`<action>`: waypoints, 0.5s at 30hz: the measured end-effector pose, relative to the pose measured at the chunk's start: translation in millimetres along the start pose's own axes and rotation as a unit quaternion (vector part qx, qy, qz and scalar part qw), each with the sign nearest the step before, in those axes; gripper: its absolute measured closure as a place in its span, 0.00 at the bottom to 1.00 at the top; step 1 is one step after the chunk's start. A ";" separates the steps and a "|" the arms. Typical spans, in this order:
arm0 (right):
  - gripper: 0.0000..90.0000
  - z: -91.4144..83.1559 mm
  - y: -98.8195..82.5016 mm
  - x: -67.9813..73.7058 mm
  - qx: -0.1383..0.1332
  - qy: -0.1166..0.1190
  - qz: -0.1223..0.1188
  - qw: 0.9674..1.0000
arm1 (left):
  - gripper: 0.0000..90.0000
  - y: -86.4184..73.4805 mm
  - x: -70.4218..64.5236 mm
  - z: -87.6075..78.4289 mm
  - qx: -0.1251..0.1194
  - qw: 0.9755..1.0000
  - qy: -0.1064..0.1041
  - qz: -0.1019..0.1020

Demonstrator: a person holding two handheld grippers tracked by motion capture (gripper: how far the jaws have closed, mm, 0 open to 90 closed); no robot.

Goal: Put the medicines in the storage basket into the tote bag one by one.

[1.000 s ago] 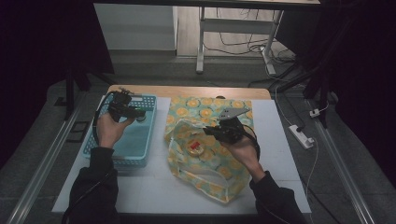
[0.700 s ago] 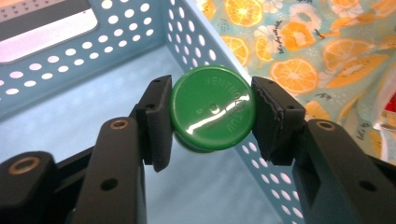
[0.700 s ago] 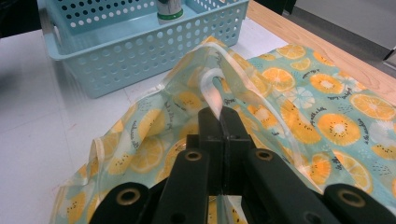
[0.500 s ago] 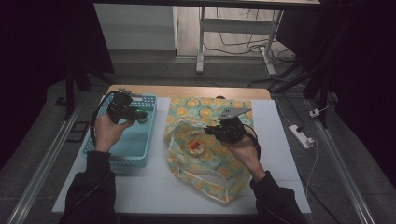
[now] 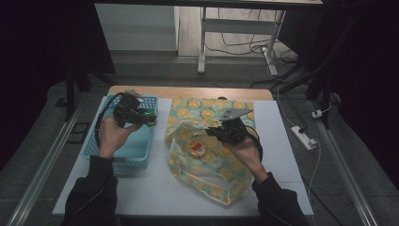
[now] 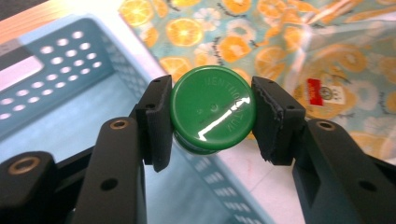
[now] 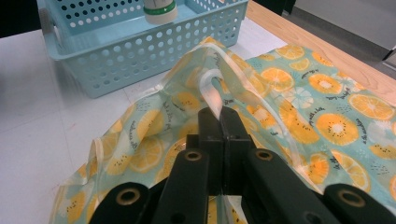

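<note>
My left gripper (image 6: 210, 116) is shut on a small bottle with a glossy green cap (image 6: 212, 114), one pad on each side of the cap. In the high view the left gripper (image 5: 149, 118) holds it above the light blue perforated basket (image 5: 136, 148). The bottle (image 7: 159, 10) hangs over the basket (image 7: 140, 51) in the right gripper view. My right gripper (image 7: 219, 115) is shut on the clear handle strip (image 7: 210, 88) of an orange-slice patterned bag (image 5: 207, 162), lifting its mouth. A round item with a red label (image 5: 196, 147) lies inside the bag.
The basket and bag rest on a white mat (image 5: 141, 193) over a wooden table (image 5: 188, 92). A white power strip (image 5: 302, 137) lies on the floor at the right. Metal desk legs (image 5: 202, 42) and cables stand beyond the far edge.
My left gripper has risen a little and shifted toward the bag with the green-capped bottle in it. The right gripper and the bag have stayed put.
</note>
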State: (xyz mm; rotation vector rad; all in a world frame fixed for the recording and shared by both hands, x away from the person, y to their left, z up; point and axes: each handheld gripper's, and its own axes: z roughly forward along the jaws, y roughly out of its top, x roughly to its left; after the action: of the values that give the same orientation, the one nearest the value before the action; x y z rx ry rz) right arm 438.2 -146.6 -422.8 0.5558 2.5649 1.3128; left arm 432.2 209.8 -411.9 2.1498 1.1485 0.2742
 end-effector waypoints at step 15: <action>1.00 -2.0 0.7 -0.5 -0.004 -0.001 0.000 1.000 | 0.57 1.8 -38.6 8.1 0.009 0.998 -0.051 0.042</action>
State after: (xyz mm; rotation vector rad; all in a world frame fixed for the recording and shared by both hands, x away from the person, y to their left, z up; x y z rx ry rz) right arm 438.1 -148.0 -421.1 0.5556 2.5572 1.3198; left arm 414.4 174.6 -412.0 2.2040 1.0086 0.1890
